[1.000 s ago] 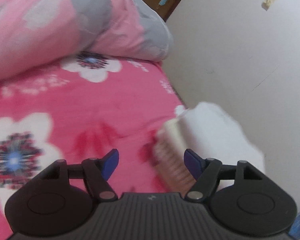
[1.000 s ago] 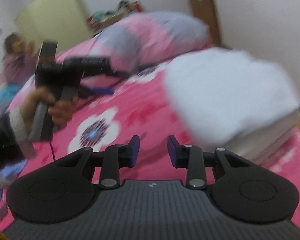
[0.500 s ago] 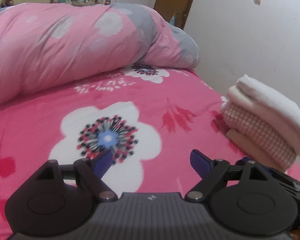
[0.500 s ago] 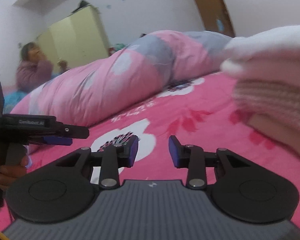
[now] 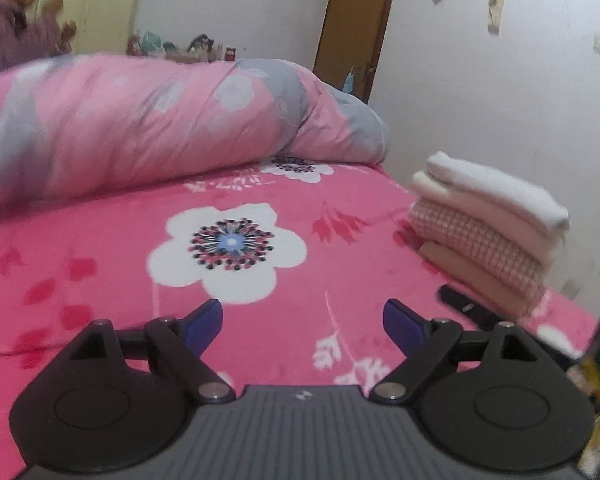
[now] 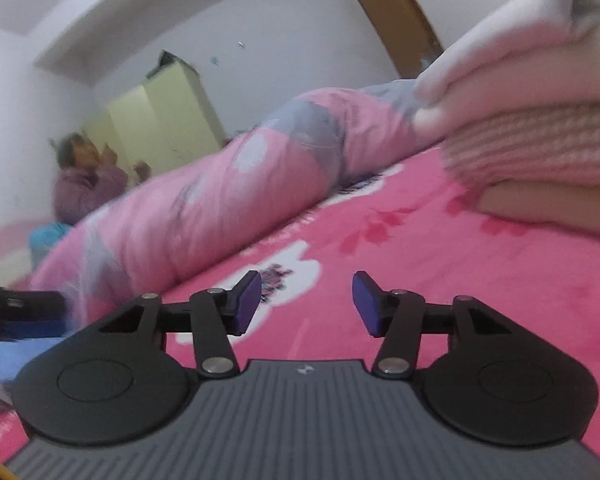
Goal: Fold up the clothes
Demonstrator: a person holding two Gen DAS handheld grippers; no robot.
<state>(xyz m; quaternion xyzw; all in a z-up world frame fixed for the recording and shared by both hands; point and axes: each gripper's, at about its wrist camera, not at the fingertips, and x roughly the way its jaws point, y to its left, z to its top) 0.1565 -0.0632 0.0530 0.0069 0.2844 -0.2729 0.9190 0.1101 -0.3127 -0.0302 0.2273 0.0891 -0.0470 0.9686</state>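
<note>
Now both grippers, L [image 5: 302, 326] & R [image 6: 306, 304], spread empty beside folded stack [image 5: 488, 216].

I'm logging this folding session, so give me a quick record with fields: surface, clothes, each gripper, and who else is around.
surface: bed with pink flowered sheet
clothes: folded stack of four layers, white on top, near the wall
quilt: pink and grey roll across the far side
left gripper: open, empty
right gripper: open, empty, beside the stack
bystander: person behind the quilt
</note>
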